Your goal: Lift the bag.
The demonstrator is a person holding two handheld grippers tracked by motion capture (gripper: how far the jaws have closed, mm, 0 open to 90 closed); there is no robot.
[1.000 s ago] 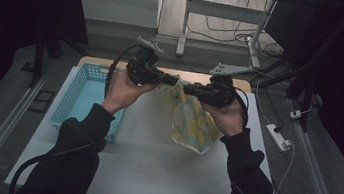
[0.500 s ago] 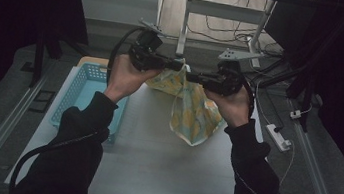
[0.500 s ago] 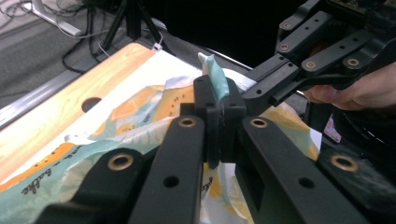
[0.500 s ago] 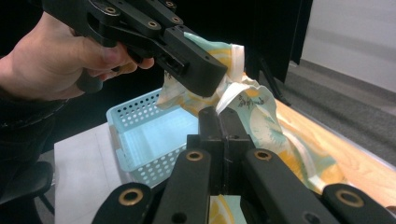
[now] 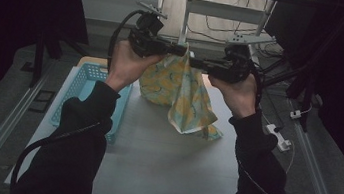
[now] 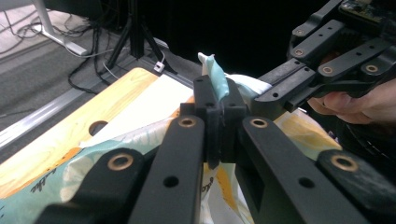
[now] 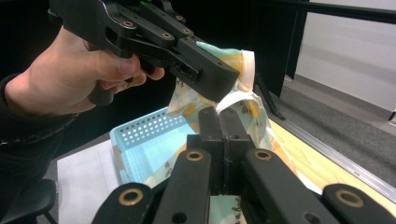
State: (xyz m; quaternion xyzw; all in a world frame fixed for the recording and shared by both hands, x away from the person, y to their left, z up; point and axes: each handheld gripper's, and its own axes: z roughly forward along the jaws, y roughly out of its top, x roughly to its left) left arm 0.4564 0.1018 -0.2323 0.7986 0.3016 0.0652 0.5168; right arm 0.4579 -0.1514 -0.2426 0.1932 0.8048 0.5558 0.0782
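Note:
A yellow and teal patterned cloth (image 5: 185,96) hangs above the white table top (image 5: 161,161), pinched at its top edge by both grippers. My left gripper (image 5: 180,51) is shut on the cloth's upper corner, and the left gripper view has the fabric (image 6: 215,77) sticking up between the closed jaws. Right beside it, tip to tip, my right gripper (image 5: 194,61) is shut on the same edge. In the right gripper view the cloth (image 7: 250,105) drapes past my closed right gripper (image 7: 219,116), with the left gripper (image 7: 219,81) just above it. The cloth's lower corner hangs near the table.
A light blue perforated basket (image 5: 77,92) stands at the table's left, below my left forearm. A white power strip (image 5: 276,136) lies off the right edge. A metal stand and cables (image 5: 220,22) sit beyond the far edge. Dark surroundings flank both sides.
Both hands have risen together with the cloth, lifting most of it off the table. The jaws stay closed on its top edge.

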